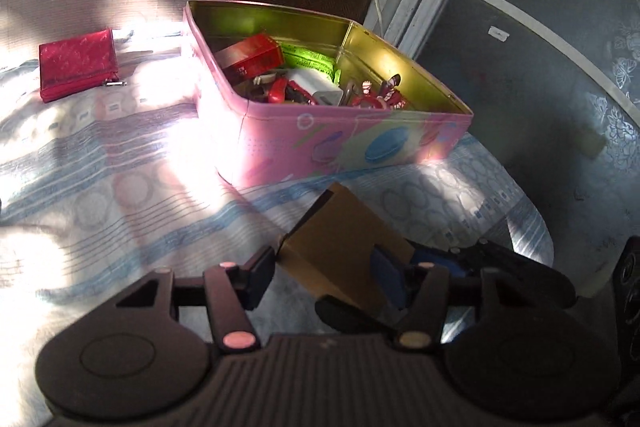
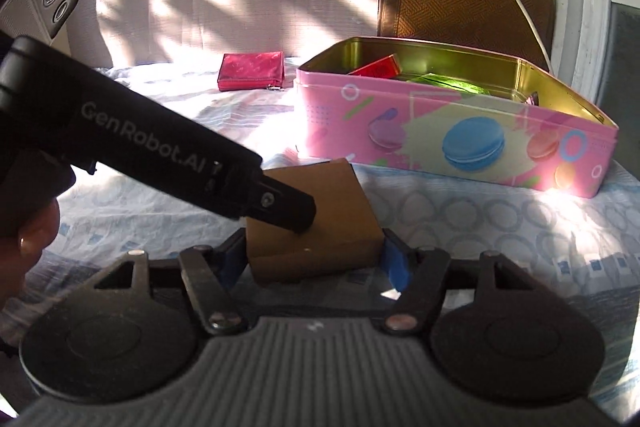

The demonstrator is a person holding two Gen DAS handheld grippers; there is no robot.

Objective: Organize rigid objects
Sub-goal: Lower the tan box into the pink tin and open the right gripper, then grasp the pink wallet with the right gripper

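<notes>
While both grippers are meeting on the plain brown cardboard box point(image 2: 316, 223), it is sitting near the front edge of the bed point(image 2: 500, 223), whose patterned blue-and-white sheet is carrying everything here. The right gripper point(image 2: 316, 263) is clamping the box between its blue-padded fingers point(image 2: 398, 265), one pressing each side. The left gripper point(image 1: 336, 267) is coming in from the box's left side; one black finger point(image 2: 290, 211) is lying across the box's top face, the jaws are standing partly apart around a corner, and whether they are pressing I cannot tell. Straight ahead of the box, further back on the bed and just beyond it, the open pink rectangular tin printed with macarons point(image 2: 460, 143) is lying with its long side facing the grippers, already holding small items. I judge the box needs lifting forward over that near wall. The red zip purse point(image 1: 78, 65) is lying well apart, toward the far left.
</notes>
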